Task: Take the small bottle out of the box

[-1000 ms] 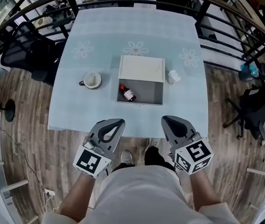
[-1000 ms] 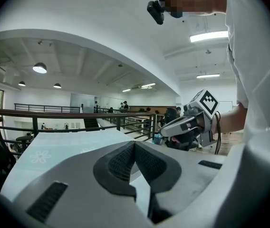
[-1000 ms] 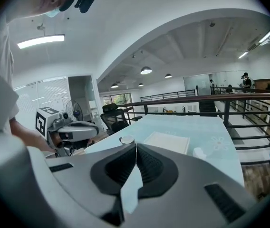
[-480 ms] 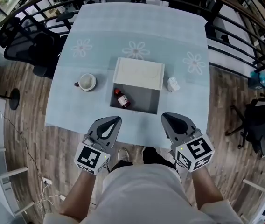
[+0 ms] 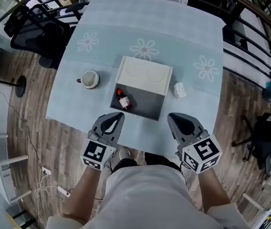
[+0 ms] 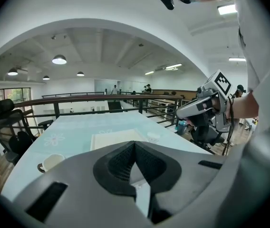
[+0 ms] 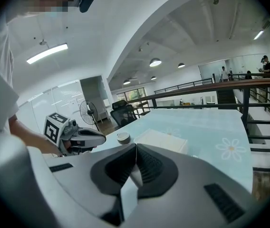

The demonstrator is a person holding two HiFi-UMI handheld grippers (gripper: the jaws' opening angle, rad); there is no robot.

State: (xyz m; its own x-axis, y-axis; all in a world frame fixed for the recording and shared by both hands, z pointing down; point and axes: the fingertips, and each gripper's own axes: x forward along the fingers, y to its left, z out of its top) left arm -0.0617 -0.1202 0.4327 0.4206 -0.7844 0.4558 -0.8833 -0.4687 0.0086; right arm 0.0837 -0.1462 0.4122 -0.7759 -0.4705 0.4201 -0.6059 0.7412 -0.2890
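Note:
A small brown bottle (image 5: 123, 100) with a red cap lies on its side in the left part of an open grey box (image 5: 147, 106). The box's white lid (image 5: 144, 75) stands open at its far side. Both grippers hover at the table's near edge, short of the box. My left gripper (image 5: 111, 120) is shut and holds nothing. My right gripper (image 5: 179, 119) is shut too, also with nothing in it. In the left gripper view the lid (image 6: 112, 139) shows beyond the closed jaws. The bottle is hidden in both gripper views.
A white cup (image 5: 89, 78) stands left of the box on the pale blue flowered tablecloth (image 5: 102, 23). A small white crumpled object (image 5: 180, 90) lies right of the box. A black railing (image 5: 250, 18) curves behind the table, and a black office chair (image 5: 35, 32) stands at far left.
The head view has shifted and turned a little: the table and box now sit slightly rotated and nearer the grippers. Both grippers stay shut at the table's near edge.

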